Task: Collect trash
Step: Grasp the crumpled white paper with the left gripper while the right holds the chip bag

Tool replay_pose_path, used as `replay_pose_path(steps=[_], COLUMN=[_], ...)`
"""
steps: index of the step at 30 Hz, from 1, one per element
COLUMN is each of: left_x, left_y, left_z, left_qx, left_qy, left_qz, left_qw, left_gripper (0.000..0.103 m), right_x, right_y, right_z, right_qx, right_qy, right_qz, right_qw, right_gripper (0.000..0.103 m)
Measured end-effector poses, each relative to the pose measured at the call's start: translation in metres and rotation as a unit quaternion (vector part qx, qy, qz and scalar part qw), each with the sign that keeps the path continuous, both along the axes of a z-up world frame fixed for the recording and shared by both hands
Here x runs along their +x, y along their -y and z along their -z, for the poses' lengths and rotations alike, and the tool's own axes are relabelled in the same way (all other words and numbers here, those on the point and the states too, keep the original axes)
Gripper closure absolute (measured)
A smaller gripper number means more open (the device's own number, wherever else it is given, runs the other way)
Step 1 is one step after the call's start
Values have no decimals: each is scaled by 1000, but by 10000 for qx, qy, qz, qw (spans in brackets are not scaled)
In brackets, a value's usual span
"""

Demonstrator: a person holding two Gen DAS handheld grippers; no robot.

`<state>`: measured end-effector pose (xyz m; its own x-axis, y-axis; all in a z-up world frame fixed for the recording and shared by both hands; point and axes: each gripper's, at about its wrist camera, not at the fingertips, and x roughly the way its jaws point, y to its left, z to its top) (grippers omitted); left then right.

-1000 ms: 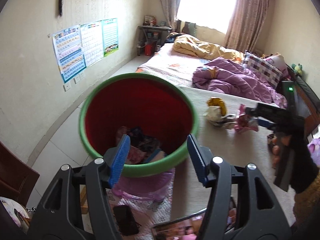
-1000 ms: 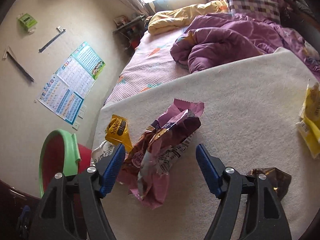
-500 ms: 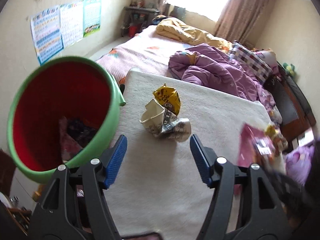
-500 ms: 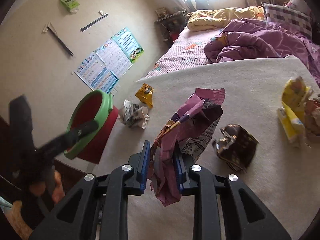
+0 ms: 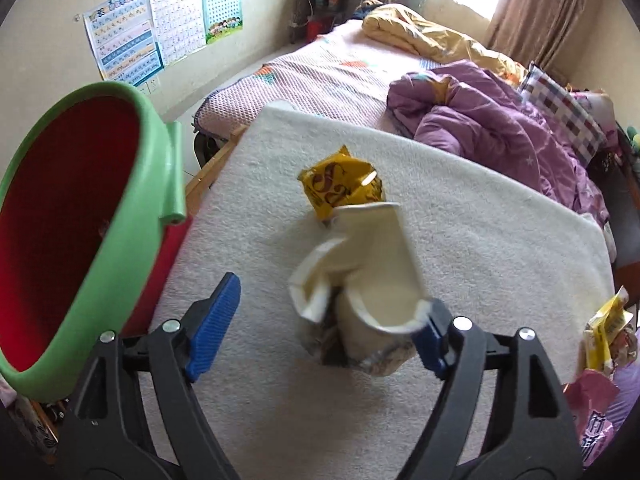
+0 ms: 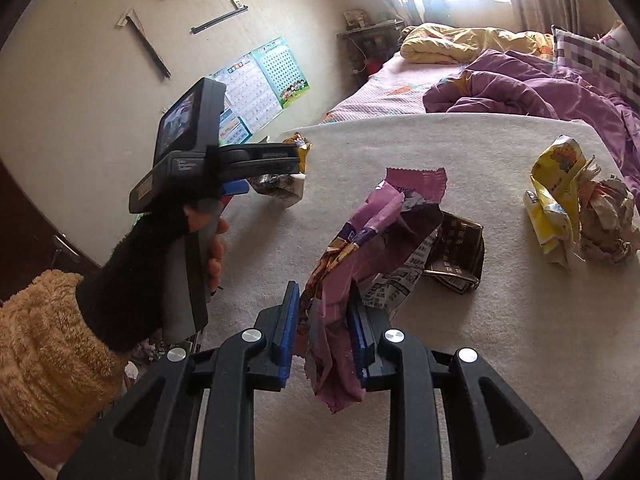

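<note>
My left gripper is open, its jaws on either side of a crumpled white paper carton on the cream mat. A yellow wrapper lies just beyond the carton. The green-rimmed red bin stands at the left, off the mat's edge. My right gripper is shut on a pink snack wrapper and holds it above the mat. The left gripper also shows in the right wrist view, over the carton.
A dark brown wrapper, a yellow bag and a crumpled paper ball lie on the mat to the right. A bed with a purple quilt is behind the mat. Posters hang on the left wall.
My left gripper has swung from over the bin to the white carton and now straddles it. My right gripper has closed on the pink wrapper and lifted it.
</note>
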<state>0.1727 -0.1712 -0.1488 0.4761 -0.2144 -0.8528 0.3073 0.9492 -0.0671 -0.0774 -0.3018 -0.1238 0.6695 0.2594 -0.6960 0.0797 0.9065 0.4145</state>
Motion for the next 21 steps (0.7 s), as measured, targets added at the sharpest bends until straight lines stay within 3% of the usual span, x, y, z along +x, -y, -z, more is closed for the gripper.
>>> replay_pose_path(steps=[1,2,5,13,21], left_x=[-1,-4,-14,-71,-109], left_y=[3,4,6,-1,-18], left_z=[2,3,-4,-22,-39], left_qx=[16,14,-180,-231,-344], left_qy=[-61,-98,-125,-16,211], left_qz=[73,91,259,737,682], left_qw=[10000,9999,9994,9970,9969], left_gripper=[27,34,68,68,68], right_x=[0,1,3,0,2], right_y=[1,2,7,19,20], right_z=[1,2,6,6,-4], right_qx=[16,32,90,186,143], right_qy=[-8,-19,-46,71,181], right_qz=[-24,-49,-61,5,-12], right_qw=[10000,10000,9999,9998,9997], right_gripper=[79,79,79,81,82])
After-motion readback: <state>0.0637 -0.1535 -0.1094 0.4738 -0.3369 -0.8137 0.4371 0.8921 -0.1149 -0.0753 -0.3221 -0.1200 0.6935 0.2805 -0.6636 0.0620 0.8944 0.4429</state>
